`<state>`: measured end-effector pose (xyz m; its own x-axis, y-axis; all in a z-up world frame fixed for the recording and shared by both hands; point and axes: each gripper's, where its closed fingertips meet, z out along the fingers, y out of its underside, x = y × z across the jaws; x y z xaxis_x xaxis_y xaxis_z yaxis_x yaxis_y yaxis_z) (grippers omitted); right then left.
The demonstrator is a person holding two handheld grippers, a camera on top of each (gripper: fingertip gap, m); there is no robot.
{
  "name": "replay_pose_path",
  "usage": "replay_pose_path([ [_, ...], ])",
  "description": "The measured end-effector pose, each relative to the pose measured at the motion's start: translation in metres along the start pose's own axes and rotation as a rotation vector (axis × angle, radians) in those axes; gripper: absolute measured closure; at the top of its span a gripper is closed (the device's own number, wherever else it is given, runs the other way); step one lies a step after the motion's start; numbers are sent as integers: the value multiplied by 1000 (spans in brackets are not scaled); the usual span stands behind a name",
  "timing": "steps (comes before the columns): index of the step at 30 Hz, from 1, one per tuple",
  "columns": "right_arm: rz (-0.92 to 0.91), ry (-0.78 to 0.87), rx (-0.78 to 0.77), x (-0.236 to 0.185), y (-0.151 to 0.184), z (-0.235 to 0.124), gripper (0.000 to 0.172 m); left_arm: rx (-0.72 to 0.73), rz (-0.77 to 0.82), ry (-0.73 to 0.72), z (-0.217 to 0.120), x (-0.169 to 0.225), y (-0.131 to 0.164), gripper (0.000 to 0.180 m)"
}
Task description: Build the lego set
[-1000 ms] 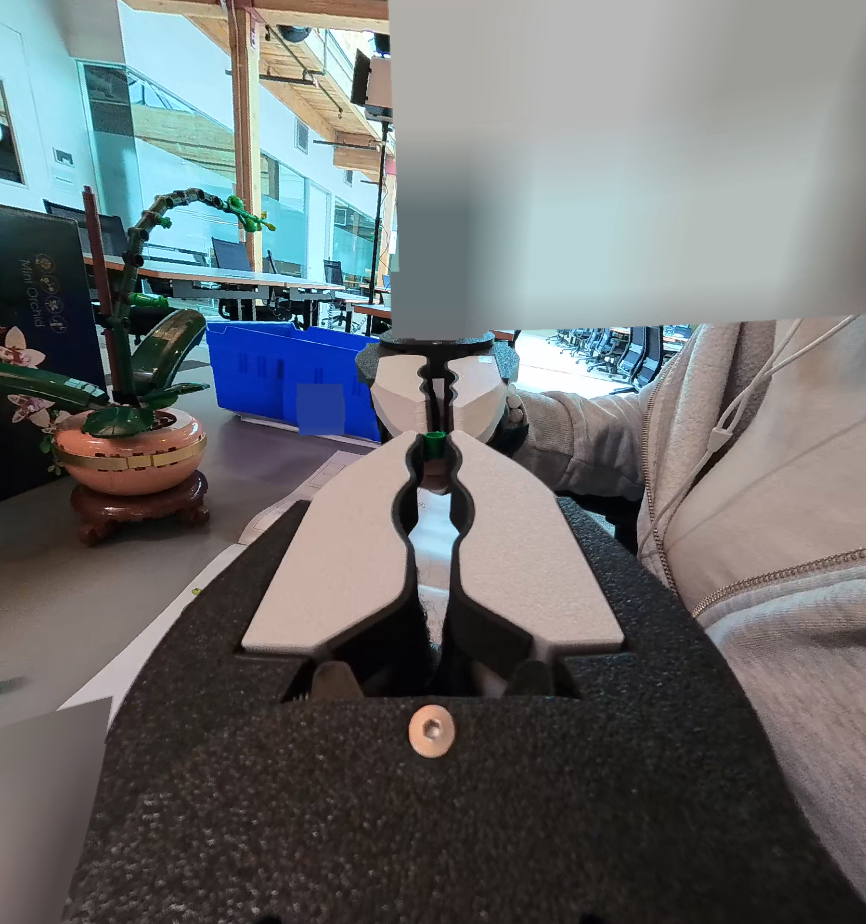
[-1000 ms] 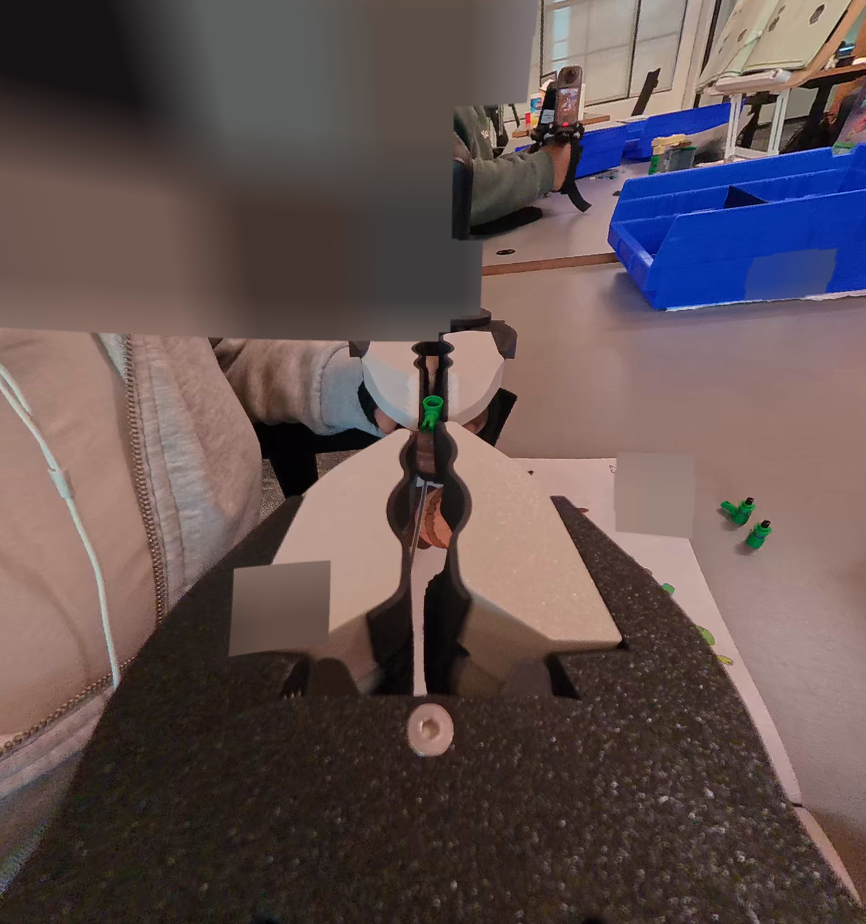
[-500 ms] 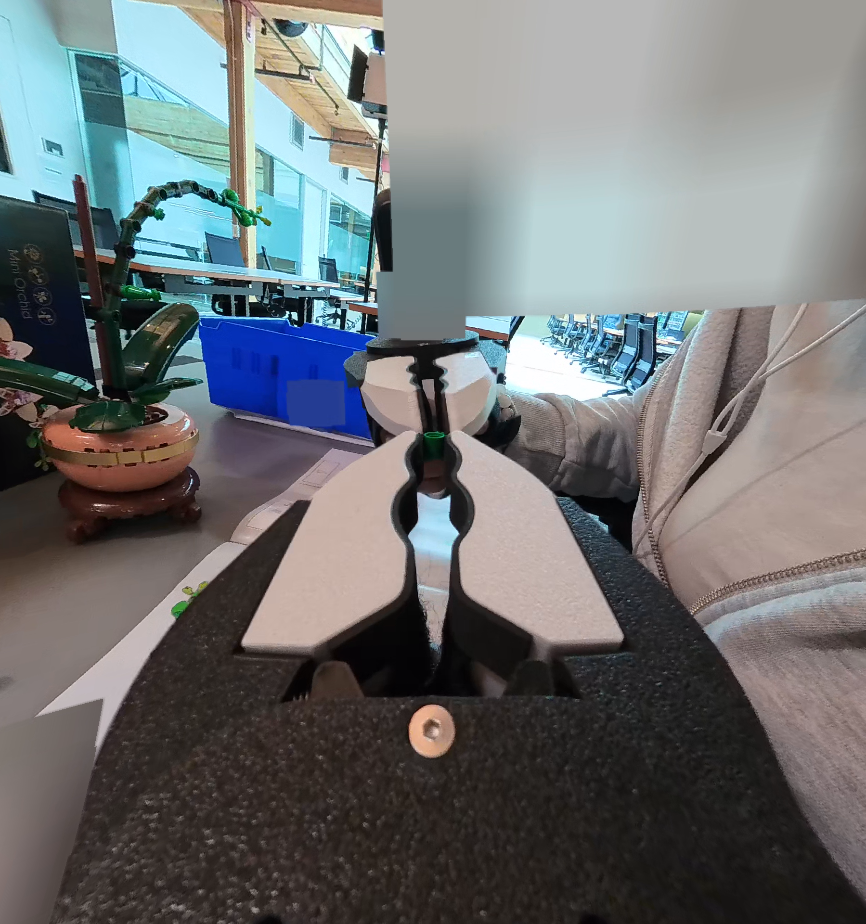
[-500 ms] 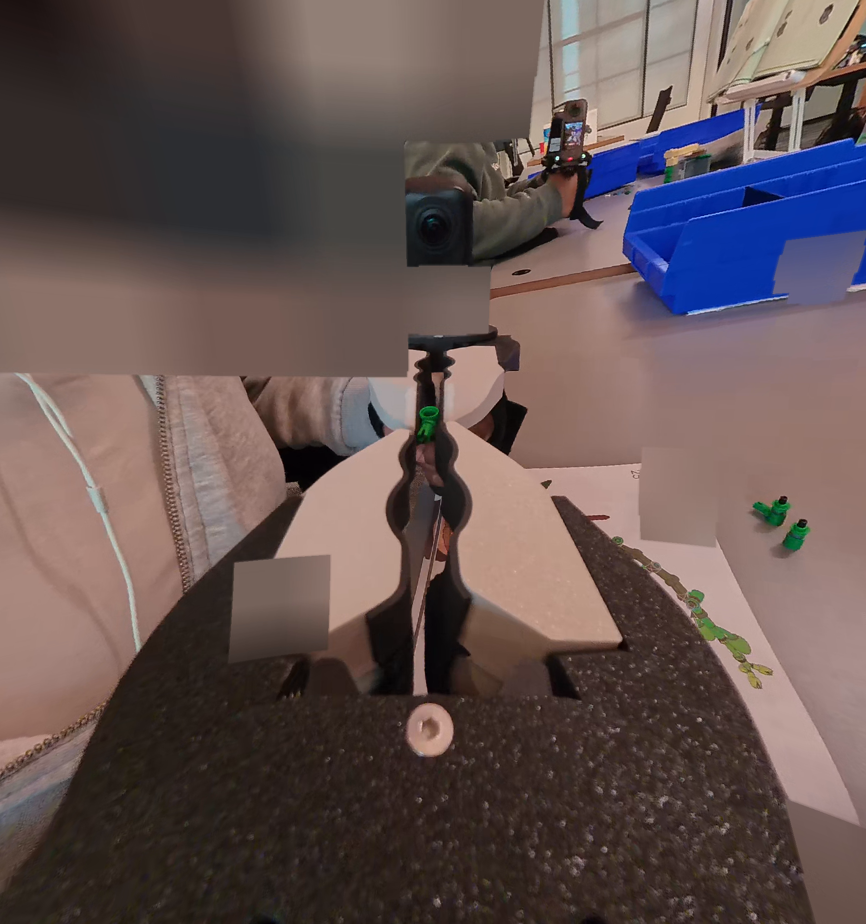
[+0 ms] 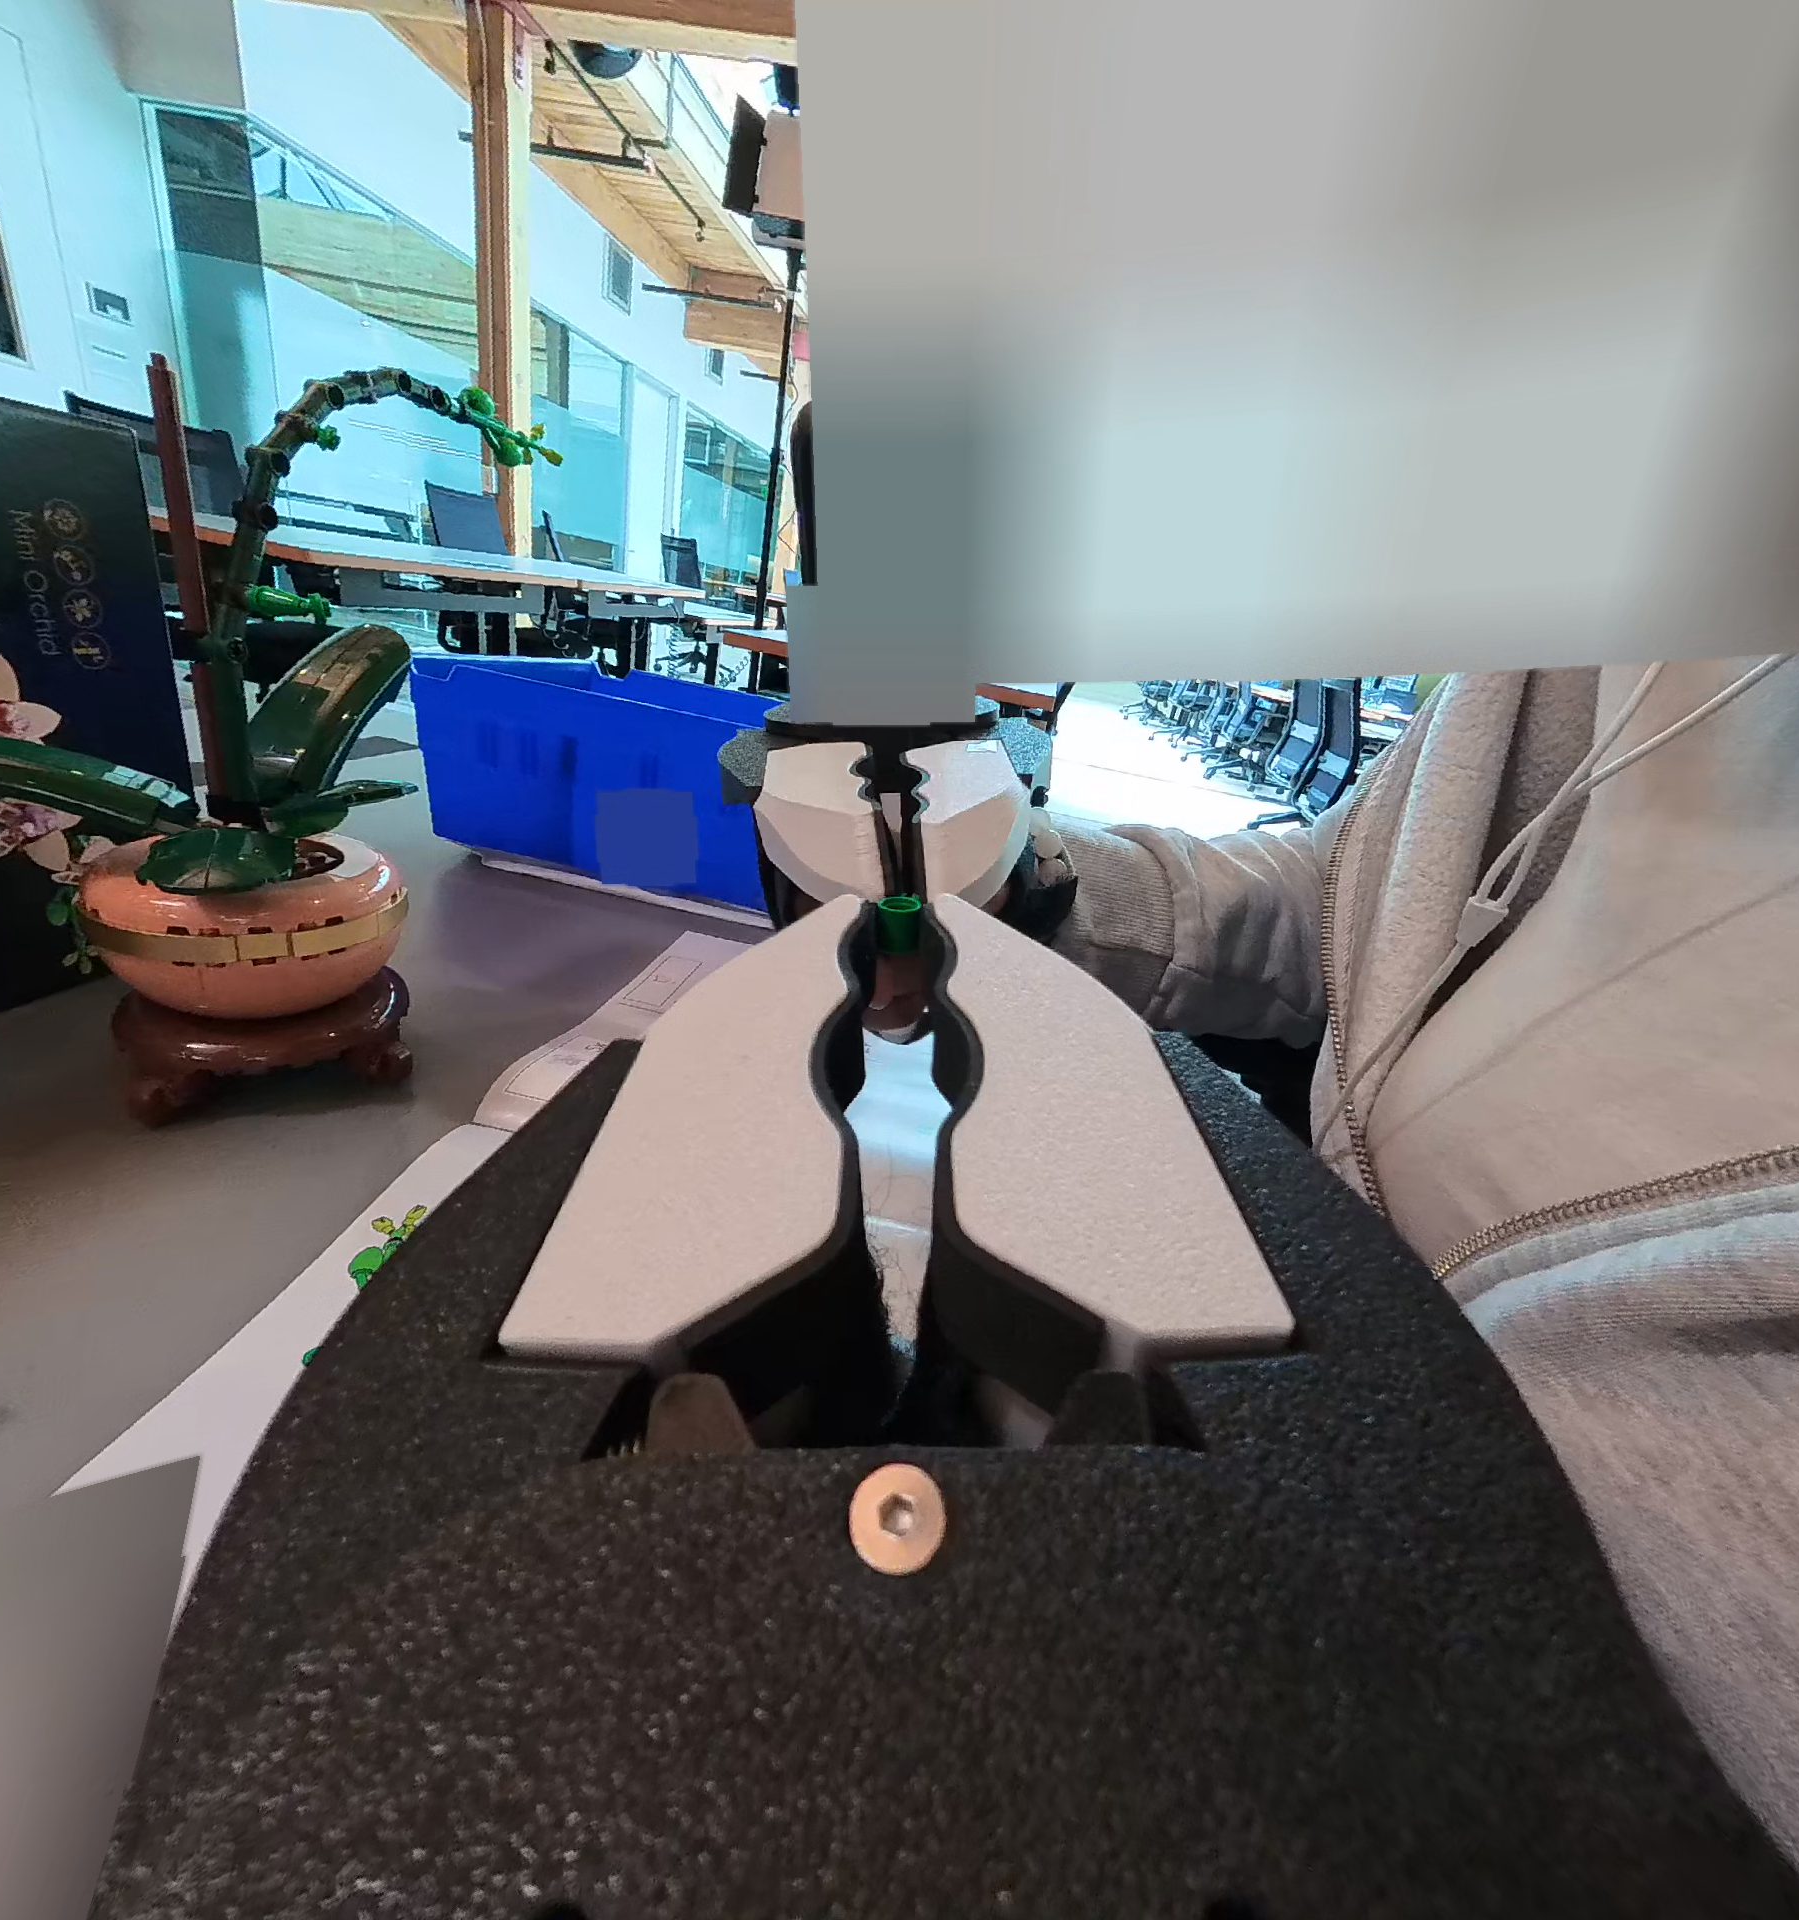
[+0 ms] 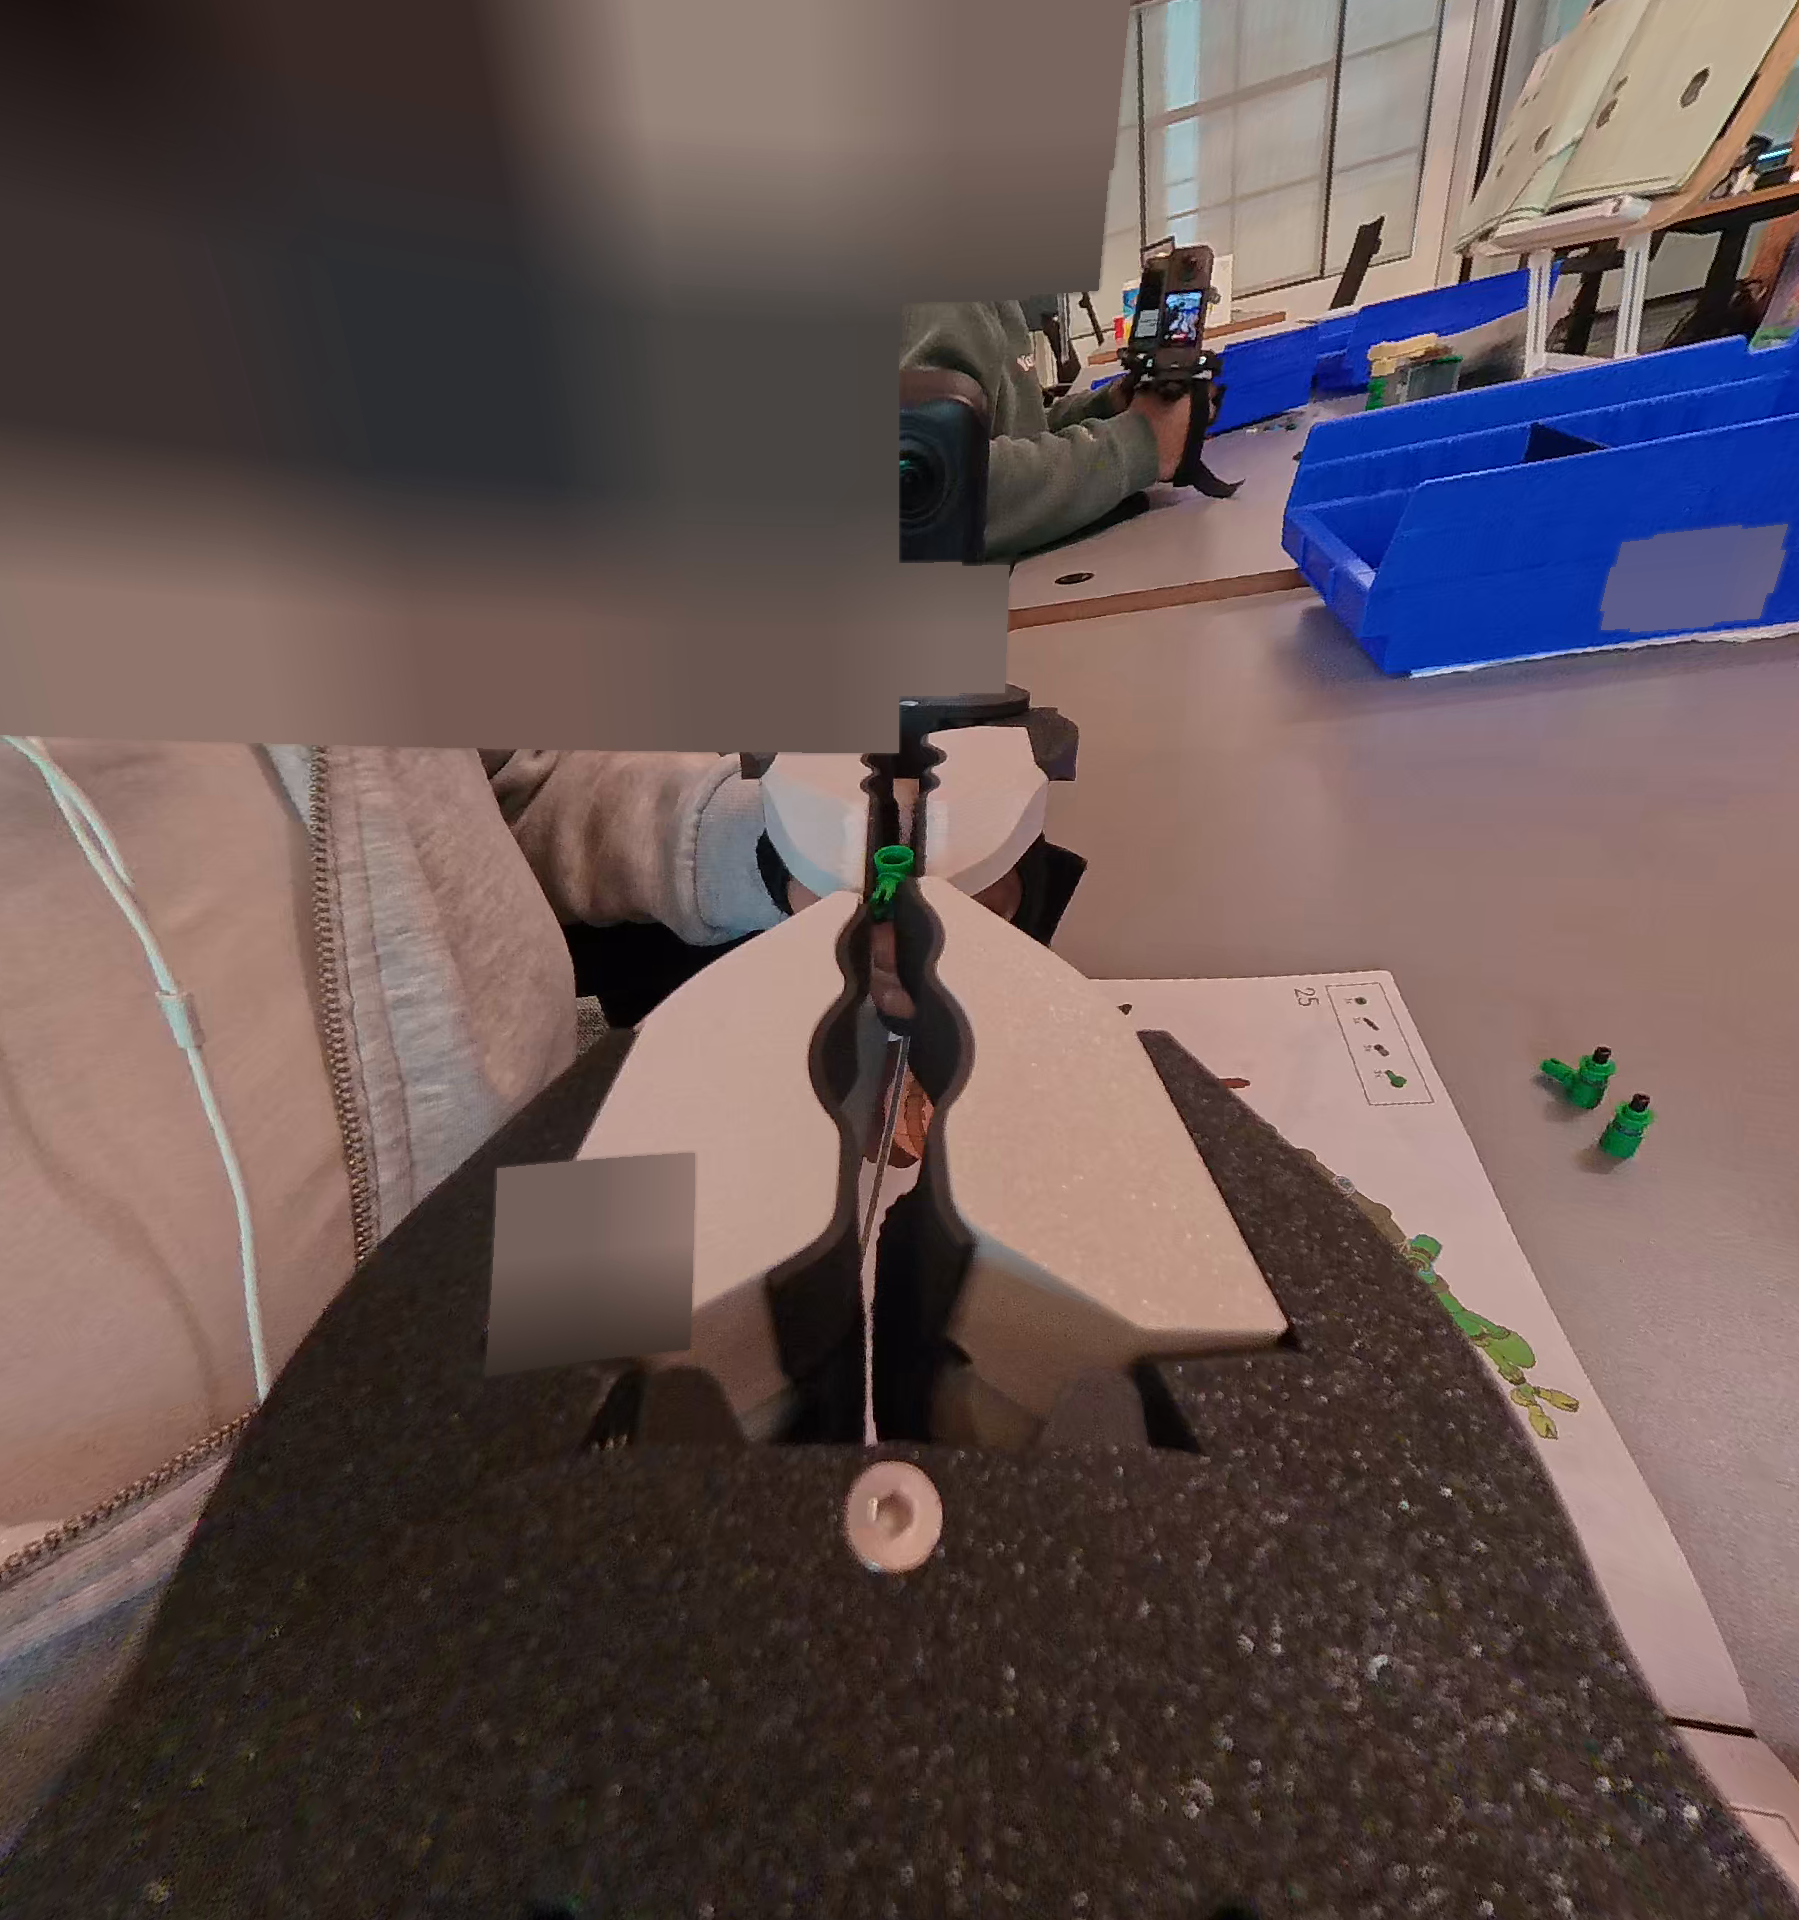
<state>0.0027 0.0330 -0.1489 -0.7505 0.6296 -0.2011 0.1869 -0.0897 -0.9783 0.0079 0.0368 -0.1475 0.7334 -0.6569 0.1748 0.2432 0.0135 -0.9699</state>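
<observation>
Both views have swung a bit since a second ago: the brick-built orchid in its pink pot (image 5: 240, 925) sits lower and further left in the left wrist view, and the printed instruction sheet (image 6: 1321, 1049) with its green plant drawing now shows along the right gripper's side, while the two grippers stay nose to nose in front of the person's grey zip hoodie (image 5: 1601, 1039).

So the left gripper (image 5: 897, 920) is pinched narrow on a small green tubular brick piece (image 5: 897, 925), both white fingertips look pressed against its sides. From the other side, the right gripper (image 6: 887, 902) is nearly closed, with the thin stalk end of what looks like the same small green flared piece (image 6: 889, 878) at its tips. Tips of the two tools are practically touching, held up above the grey table (image 6: 1394, 831).

Other stuff around: two loose green stud pieces (image 6: 1596, 1101) on the table well off to the right gripper's side, a blue plastic bin (image 6: 1560, 540) further back, another blue bin (image 5: 583, 769) behind the orchid, dark box (image 5: 33, 665) at the far left.

What could go wrong, imo: that piece is tiny and the grip area is basically nothing. Any twist between the two tools could pop it out sideways, and since it's mid-air it would bounce somewhere onto the sheet or lap. Squeezing harder on the round body could also squirt it forward.
</observation>
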Motion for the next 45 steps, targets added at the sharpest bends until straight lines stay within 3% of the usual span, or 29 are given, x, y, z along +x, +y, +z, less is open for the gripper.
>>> replay_pose_path([
  [16,32,-96,-44,-9,9,-5,168,-101,50,59,1,9,15,172],
  [36,15,-68,-126,-6,21,-7,168,-167,54,44,1,6,27,174],
  [38,-8,-32,-185,-1,23,-13,160,-241,112,-3,1,0,36,174],
  [40,-21,84,-245,12,16,-37,136,-350,202,-88,-5,-14,47,174],
  [43,-115,437,-546,45,34,-95,119,-437,227,-173,-16,-29,55,174],
  [45,-164,548,-757,48,55,-123,125,-477,209,-202,-20,-36,60,174],
])
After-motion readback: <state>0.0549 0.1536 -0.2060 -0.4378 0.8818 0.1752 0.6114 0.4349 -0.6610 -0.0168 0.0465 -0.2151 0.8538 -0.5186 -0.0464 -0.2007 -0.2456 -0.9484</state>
